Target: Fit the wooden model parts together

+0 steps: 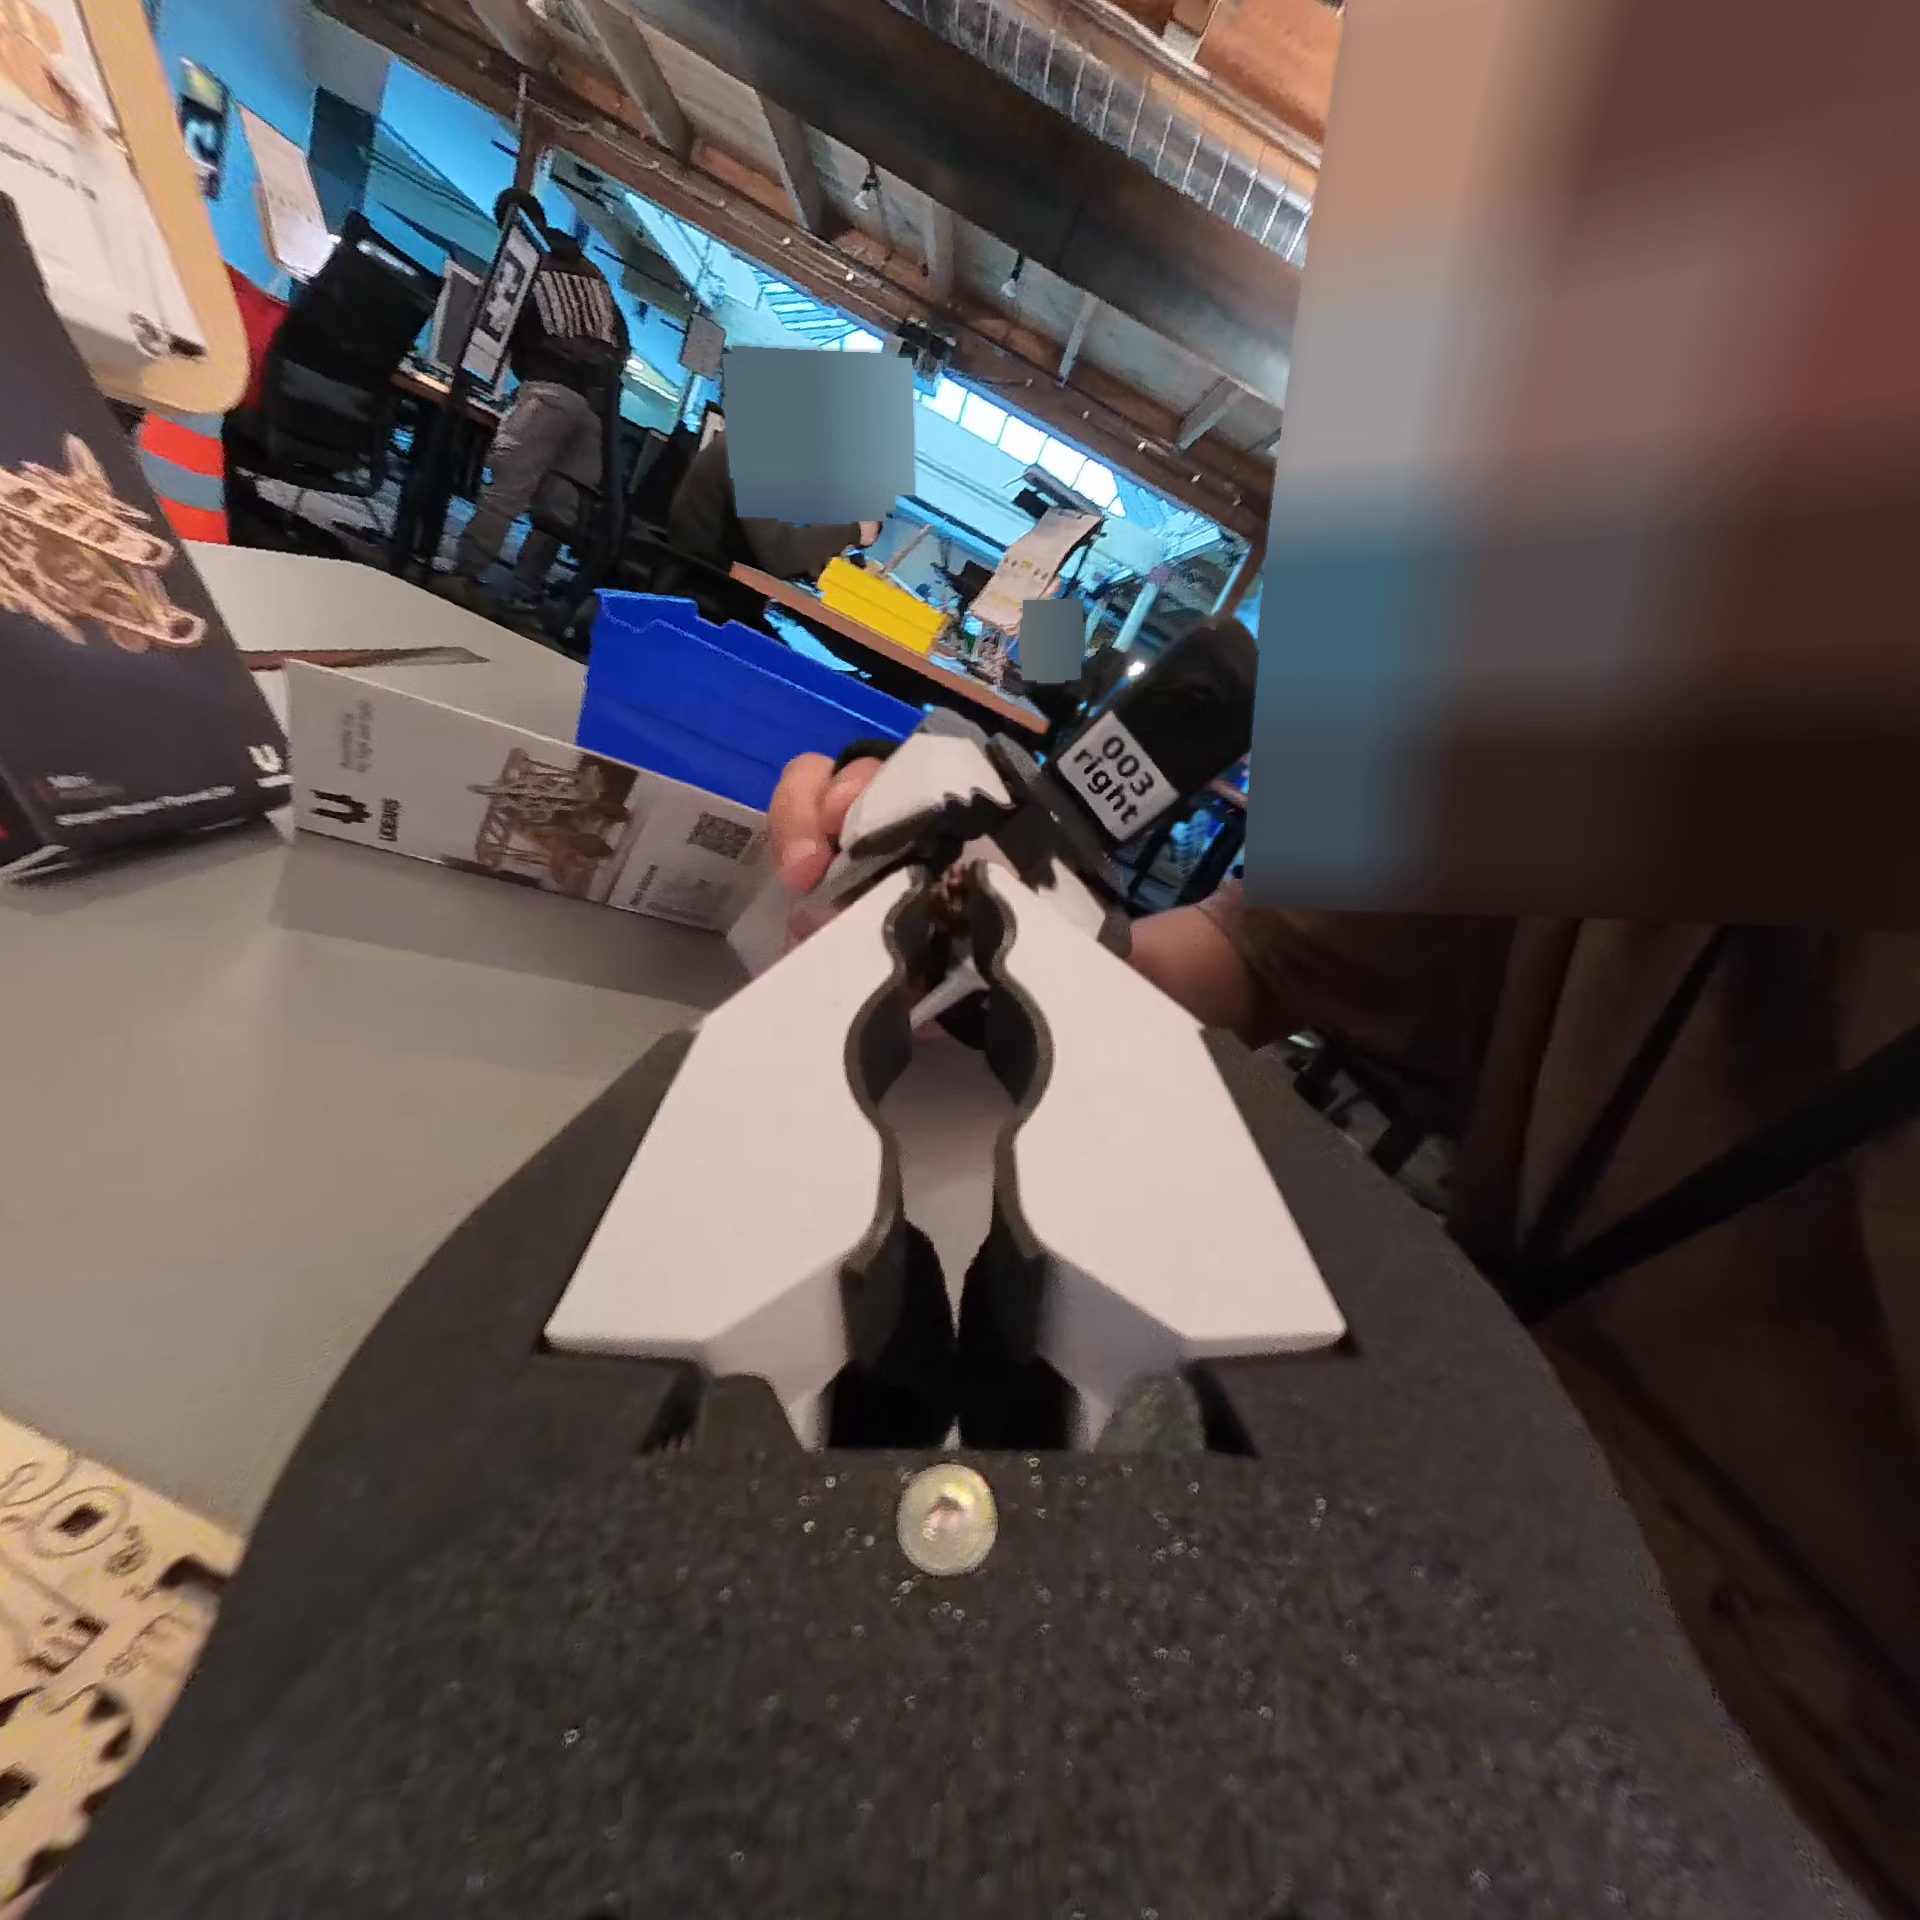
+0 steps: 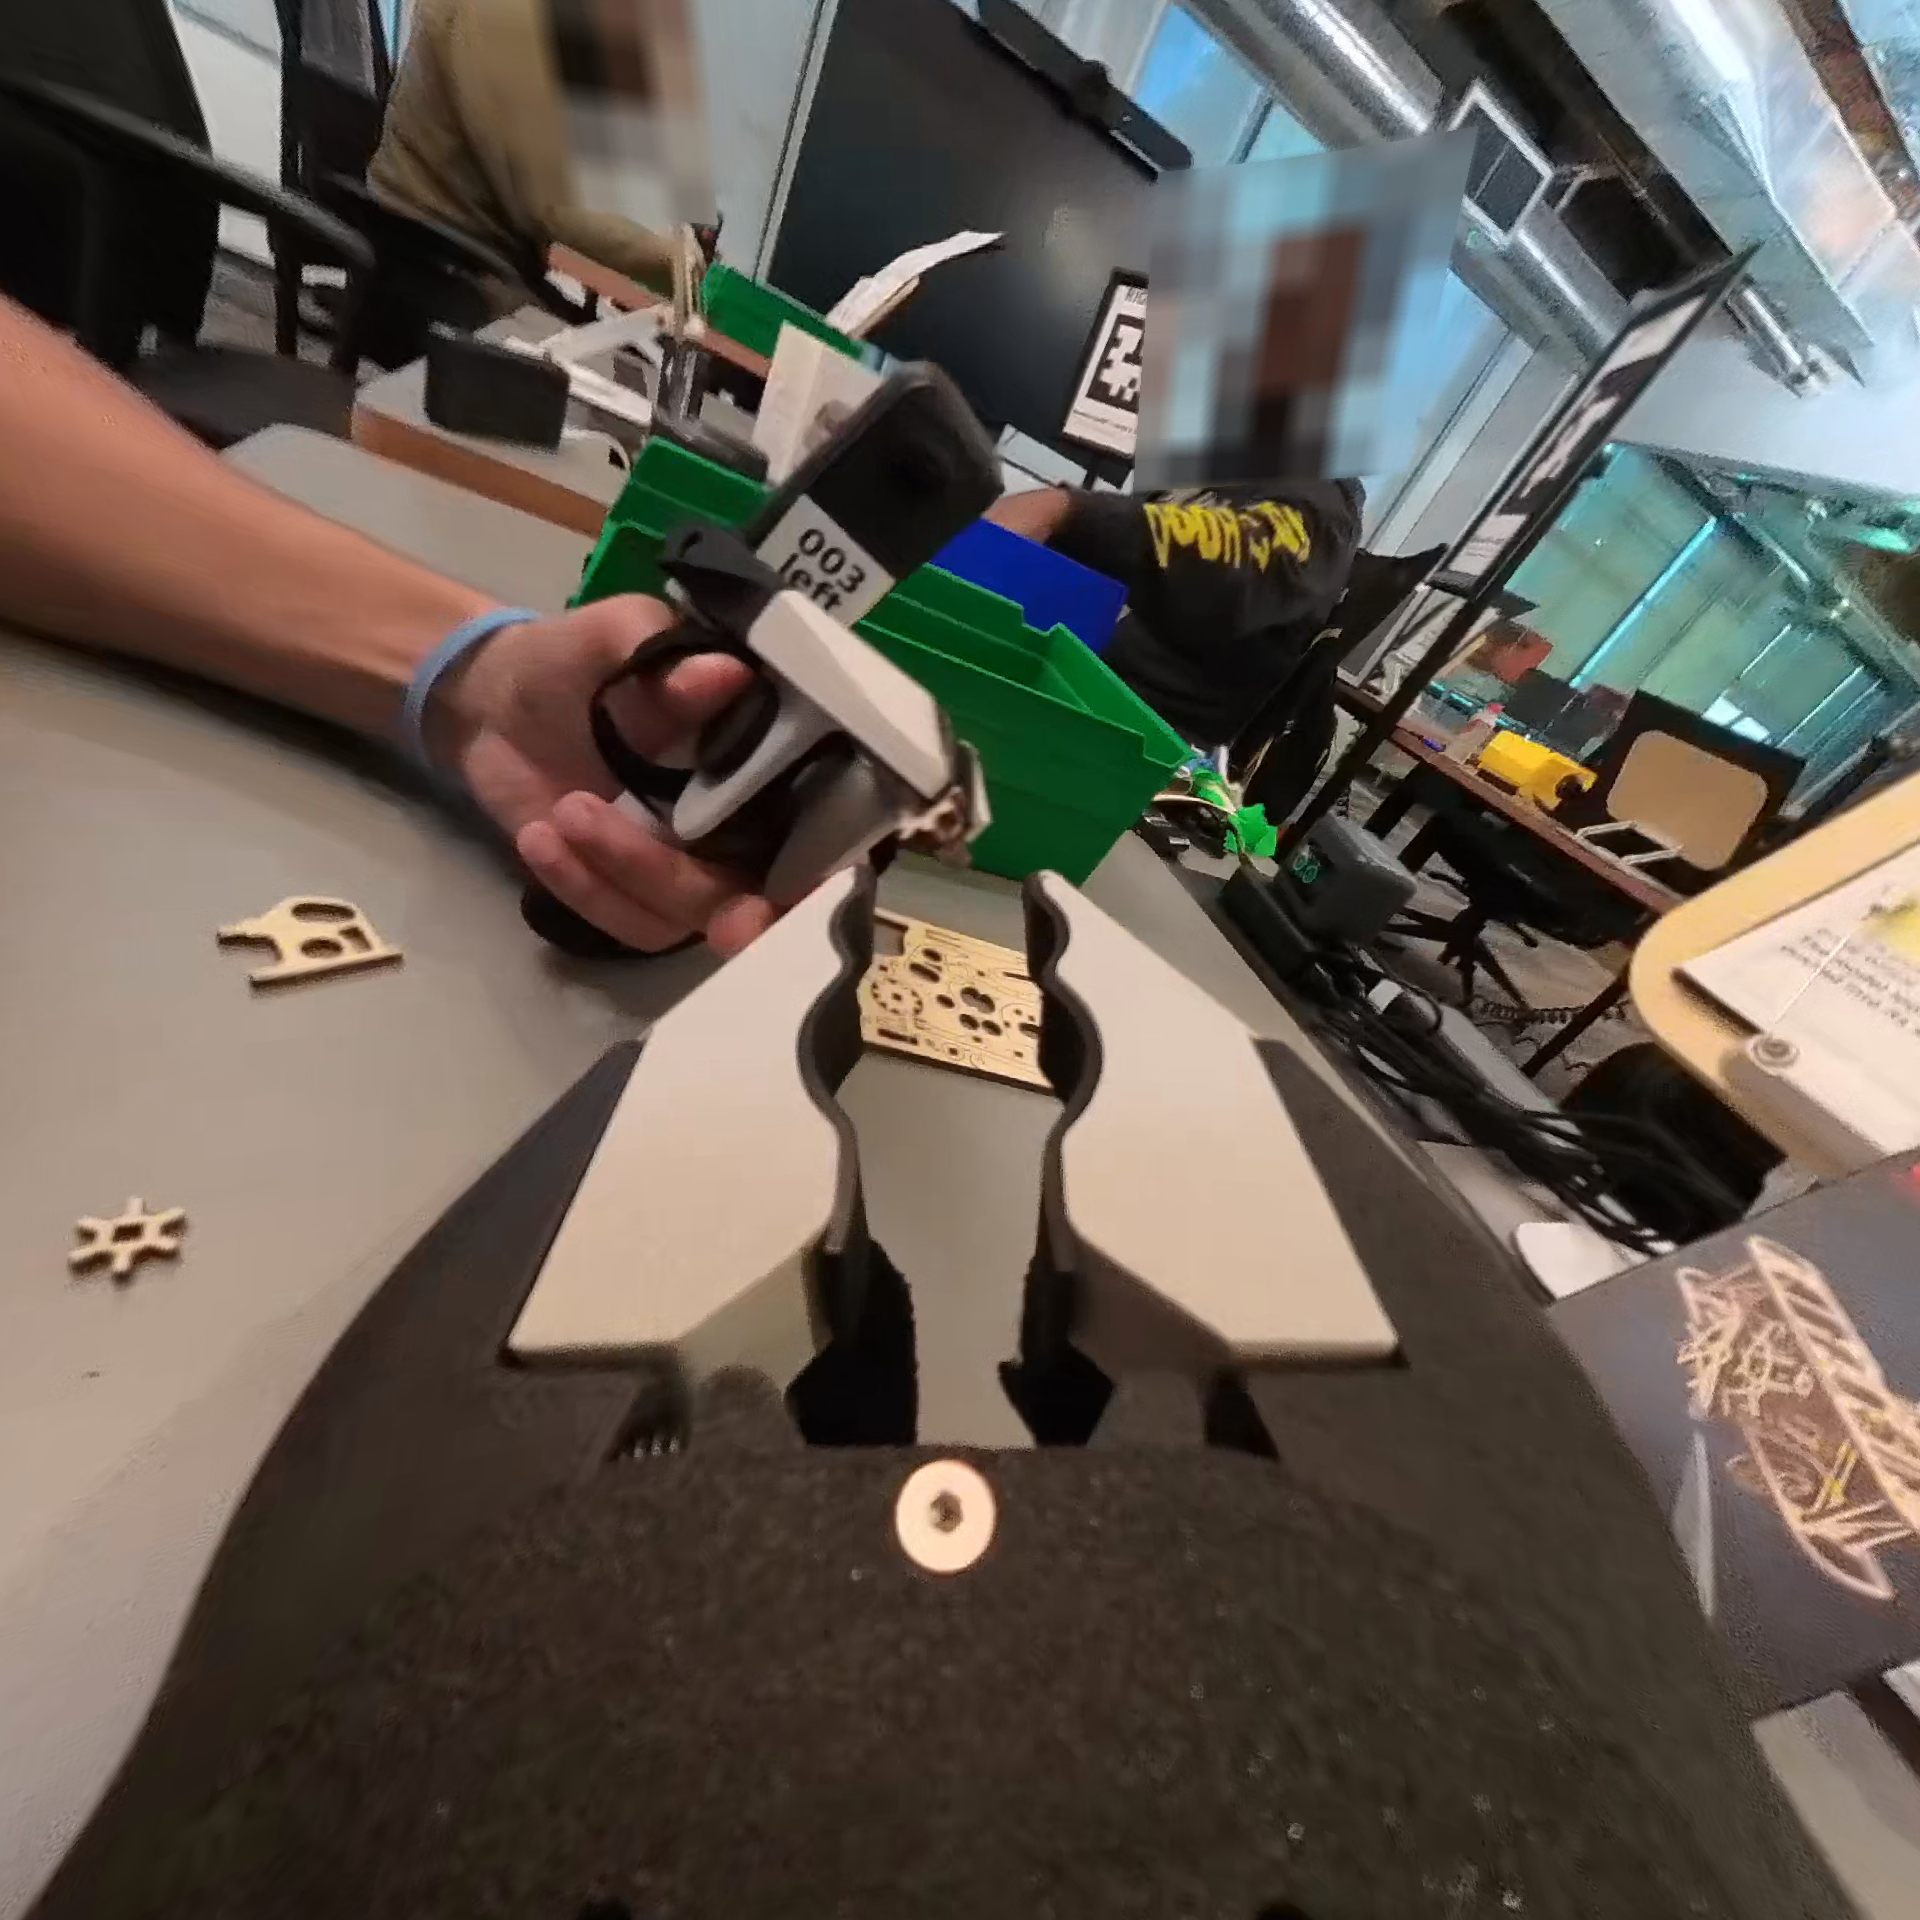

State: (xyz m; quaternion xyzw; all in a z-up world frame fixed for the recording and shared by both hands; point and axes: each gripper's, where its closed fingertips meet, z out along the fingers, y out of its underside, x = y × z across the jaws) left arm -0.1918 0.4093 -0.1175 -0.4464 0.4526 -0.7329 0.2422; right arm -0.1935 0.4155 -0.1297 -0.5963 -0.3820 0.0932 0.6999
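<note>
My left gripper (image 1: 951,883) is held above the grey table (image 1: 260,1091), its fingers nearly together on a small brown wooden part (image 1: 951,906) at the tips. The right gripper (image 1: 925,805), in a person's hand, faces it just beyond those tips. In the right wrist view my right gripper (image 2: 951,894) is open and empty, and the left gripper (image 2: 935,810) sits just past its left fingertip. A wooden parts sheet (image 2: 956,1008) lies on the table below. Two loose wooden parts lie at left, a flat cut-out piece (image 2: 312,935) and a small gear-like piece (image 2: 127,1236).
A black box (image 1: 104,623) and a white box (image 1: 499,790) stand at the left, with a blue bin (image 1: 727,696) behind. Another parts sheet (image 1: 73,1621) lies near the front. Green bins (image 2: 997,707) stand behind the grippers. A black box (image 2: 1766,1403) and a wooden-edged board (image 2: 1818,966) are at right.
</note>
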